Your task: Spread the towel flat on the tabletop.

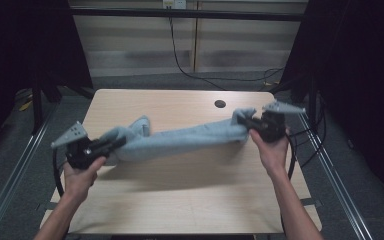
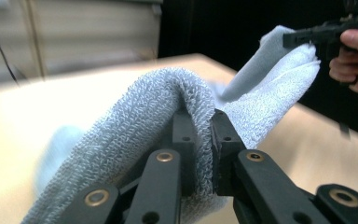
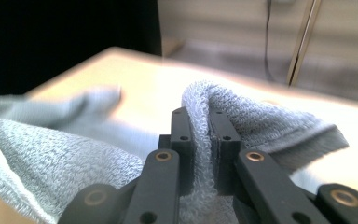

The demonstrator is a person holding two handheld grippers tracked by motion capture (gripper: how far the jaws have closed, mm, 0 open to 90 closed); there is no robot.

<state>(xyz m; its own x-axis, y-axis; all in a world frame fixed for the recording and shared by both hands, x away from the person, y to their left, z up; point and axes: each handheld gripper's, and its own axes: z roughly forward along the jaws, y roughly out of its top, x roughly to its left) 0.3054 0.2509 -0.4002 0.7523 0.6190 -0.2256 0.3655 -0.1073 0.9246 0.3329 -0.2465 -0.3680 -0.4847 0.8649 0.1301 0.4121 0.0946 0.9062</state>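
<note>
**Lead:** Where was the towel when you paused?

**Me:** The light blue towel (image 1: 180, 141) was bunched into a rope and hung stretched between my two grippers, above the wooden table (image 1: 180, 200), running from near left to farther right. My left gripper (image 1: 111, 144) had its jaws closed hard on one end; in the left gripper view I saw a fold of terry pinched between them (image 2: 200, 140), loops squashed flat. The right gripper (image 1: 247, 124) was clamped the same way on the other end, with a ridge of cloth rising between its jaws in the right gripper view (image 3: 200, 135).

**Lead:** Any slack?

**Me:** A loose flap (image 1: 141, 125) stood up near the left end and another beyond the right grip. The middle sagged only a little.

**Lead:** What worried you?

**Me:** Both grips were on a thin fold, not a thick wad. I judged that pulling the hands farther apart could drag the pile out of one pair of jaws, and that end would drop to the table. Also, the towel was twisted, so laying it down as it was would likely have left it crumpled, not flat.
</note>
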